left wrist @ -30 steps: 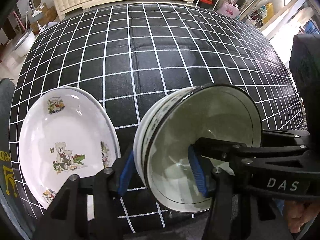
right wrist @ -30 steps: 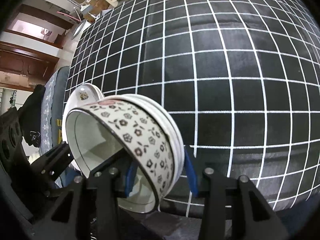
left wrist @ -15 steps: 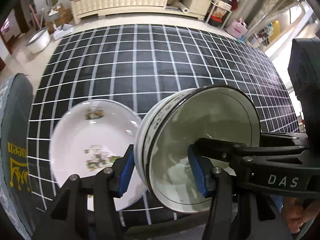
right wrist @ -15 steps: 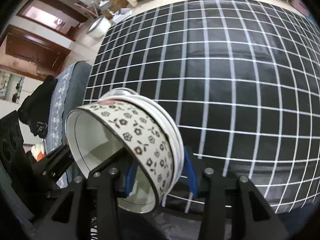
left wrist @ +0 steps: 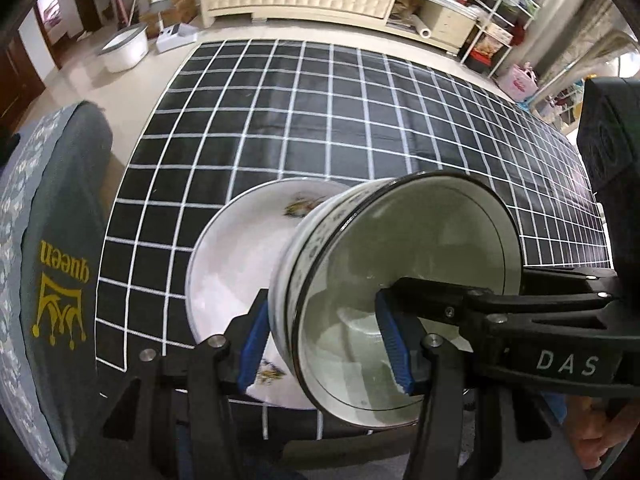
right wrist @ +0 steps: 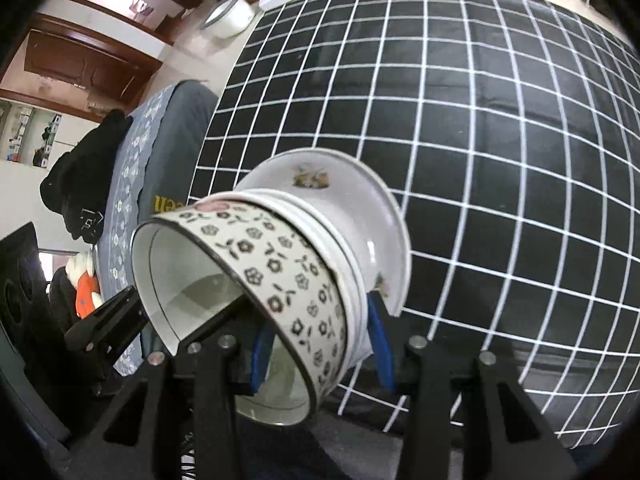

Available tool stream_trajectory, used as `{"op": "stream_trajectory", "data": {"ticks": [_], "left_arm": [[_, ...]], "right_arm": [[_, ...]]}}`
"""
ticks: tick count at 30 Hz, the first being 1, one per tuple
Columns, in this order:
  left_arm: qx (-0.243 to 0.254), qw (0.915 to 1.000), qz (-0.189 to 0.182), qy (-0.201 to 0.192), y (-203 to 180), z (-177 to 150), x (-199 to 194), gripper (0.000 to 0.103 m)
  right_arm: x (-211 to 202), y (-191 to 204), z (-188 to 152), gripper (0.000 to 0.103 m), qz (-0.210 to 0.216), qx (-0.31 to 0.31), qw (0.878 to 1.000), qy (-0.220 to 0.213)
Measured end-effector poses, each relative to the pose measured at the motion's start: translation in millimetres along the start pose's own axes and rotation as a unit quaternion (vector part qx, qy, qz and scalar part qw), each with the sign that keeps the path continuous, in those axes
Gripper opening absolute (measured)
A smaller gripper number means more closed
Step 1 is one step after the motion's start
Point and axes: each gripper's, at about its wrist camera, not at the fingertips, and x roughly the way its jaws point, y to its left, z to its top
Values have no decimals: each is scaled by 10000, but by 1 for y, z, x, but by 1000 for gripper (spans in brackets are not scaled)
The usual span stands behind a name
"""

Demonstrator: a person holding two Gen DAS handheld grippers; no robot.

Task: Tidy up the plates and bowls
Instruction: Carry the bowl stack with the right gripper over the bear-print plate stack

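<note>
I had the stack of bowls clamped from both sides, tipped so its mouth faced my cameras. The left tongs gripped one side of the wall, one blue pad outside and the other inside the top bowl. The right tongs held the opposite side the same way, one pad inside the flowered bowl and one against the white bowls nested beneath it. In the left view the right tool's black finger reached in across the rim from the right. Neither pair was slack; both were closed on the stack.

The stack hung above the near left part of the checked tablecloth, directly over the white plate with printed pictures, which lay flat on the cloth by the near edge. From the right camera the bowls covered most of that plate, leaving only its far rim and one picture showing. Whether the stack's base touched the plate I could not tell.

By my reading the bowls were already nested together, and what remained was to level them, set them down, probably on that plate, and let go. The rest of the cloth in view was bare. A grey cushion sat beyond the table's left edge.
</note>
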Motion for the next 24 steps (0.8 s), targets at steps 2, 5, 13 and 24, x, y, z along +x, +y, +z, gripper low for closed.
{"op": "stream_trajectory", "data": {"ticks": [2, 5, 13, 24], "left_arm": [[-51, 10000, 5, 31, 4, -2, 1, 50], [-139, 9998, -13, 113, 15, -8, 8, 50], [-228, 9995, -68, 226, 27, -7, 20, 50], [-263, 9992, -173, 239, 26, 2, 31, 50]], "right_arm": [[8, 4, 2, 48, -4, -2, 10000, 79], [18, 7, 5, 47, -41, -14, 9998, 168], [25, 7, 9, 47, -86, 24, 9996, 273], [23, -4, 15, 47, -76, 103, 9994, 322]]}}
